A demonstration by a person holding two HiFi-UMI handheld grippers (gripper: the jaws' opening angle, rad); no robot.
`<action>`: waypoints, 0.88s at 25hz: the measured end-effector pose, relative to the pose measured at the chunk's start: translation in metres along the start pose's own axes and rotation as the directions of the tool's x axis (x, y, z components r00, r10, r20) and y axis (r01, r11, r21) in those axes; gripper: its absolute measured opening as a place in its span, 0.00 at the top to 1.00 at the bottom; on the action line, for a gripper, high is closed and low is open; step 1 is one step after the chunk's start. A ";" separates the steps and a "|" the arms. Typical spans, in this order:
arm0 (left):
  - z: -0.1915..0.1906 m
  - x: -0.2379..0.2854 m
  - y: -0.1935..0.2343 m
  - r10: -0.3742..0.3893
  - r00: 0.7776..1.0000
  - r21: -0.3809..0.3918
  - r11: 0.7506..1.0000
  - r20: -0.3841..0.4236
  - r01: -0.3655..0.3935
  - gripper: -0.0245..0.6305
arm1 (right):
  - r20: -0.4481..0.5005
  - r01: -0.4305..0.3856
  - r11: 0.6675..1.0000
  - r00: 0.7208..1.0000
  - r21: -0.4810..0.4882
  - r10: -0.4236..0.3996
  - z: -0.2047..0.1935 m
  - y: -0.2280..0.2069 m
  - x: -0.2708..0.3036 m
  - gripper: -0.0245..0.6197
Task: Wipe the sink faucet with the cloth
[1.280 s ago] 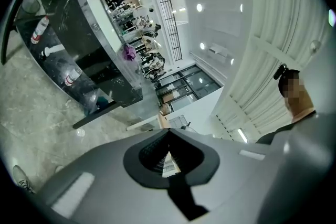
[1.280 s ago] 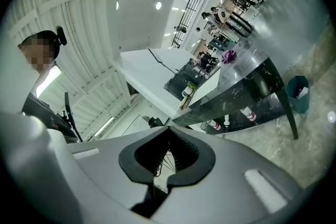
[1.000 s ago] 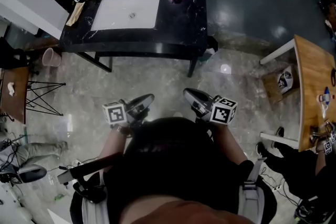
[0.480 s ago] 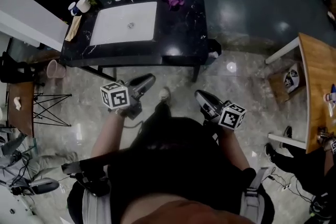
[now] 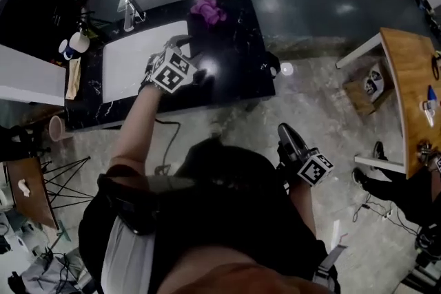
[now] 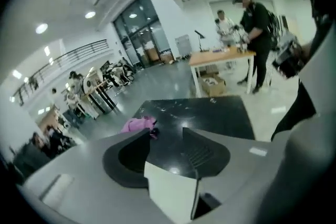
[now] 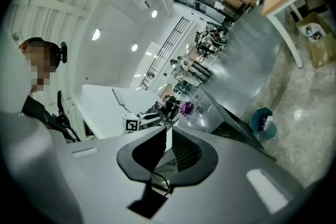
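The black counter holds a white sink with a chrome faucet at its far left corner. A pink cloth lies bunched on the counter's far edge, right of the sink. My left gripper reaches over the counter between sink and cloth. In the left gripper view the left gripper has just been opening, with nothing between its jaws, and the cloth lies just beyond its left jaw. My right gripper hangs by my side over the floor; the right gripper is shut and empty.
Two cups stand left of the faucet. A wooden table is at the right with a box under it and a person beside it. A teal bin sits by the counter's end. A pink bin stands at its left.
My left gripper has swung from beside my body out over the counter near the cloth, rolled, and its jaws have parted. My right gripper shifted a little to the right. The counter is nearer.
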State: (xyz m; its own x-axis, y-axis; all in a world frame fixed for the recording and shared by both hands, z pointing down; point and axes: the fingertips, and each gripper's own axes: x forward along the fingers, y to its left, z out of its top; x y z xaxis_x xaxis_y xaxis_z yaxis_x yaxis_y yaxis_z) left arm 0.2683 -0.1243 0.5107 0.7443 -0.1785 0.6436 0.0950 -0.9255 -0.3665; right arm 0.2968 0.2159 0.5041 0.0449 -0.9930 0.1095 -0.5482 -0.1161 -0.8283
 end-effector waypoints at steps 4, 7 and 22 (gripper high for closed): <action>-0.009 0.071 0.056 0.036 0.994 0.343 0.939 -0.108 0.003 0.67 | 0.087 0.100 0.994 0.991 0.042 -0.103 0.000 -0.010 0.010 0.90; -0.018 0.118 0.082 0.012 0.986 0.457 0.887 -0.168 0.067 0.65 | 0.137 0.158 0.983 0.976 0.090 -0.169 -0.006 -0.013 0.015 0.90; -0.036 0.218 0.090 -0.131 0.906 0.621 0.688 -0.403 0.376 0.74 | 0.301 0.322 0.929 0.881 0.183 -0.365 -0.010 -0.017 -0.005 0.91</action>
State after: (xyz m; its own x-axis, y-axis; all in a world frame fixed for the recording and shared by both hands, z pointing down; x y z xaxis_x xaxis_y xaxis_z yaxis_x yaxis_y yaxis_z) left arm 0.4153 -0.2581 0.6425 0.3950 -0.1750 0.9018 0.7554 -0.4968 -0.4273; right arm 0.2977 0.2235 0.5230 0.4909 -0.8395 0.2331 -0.3416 -0.4316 -0.8349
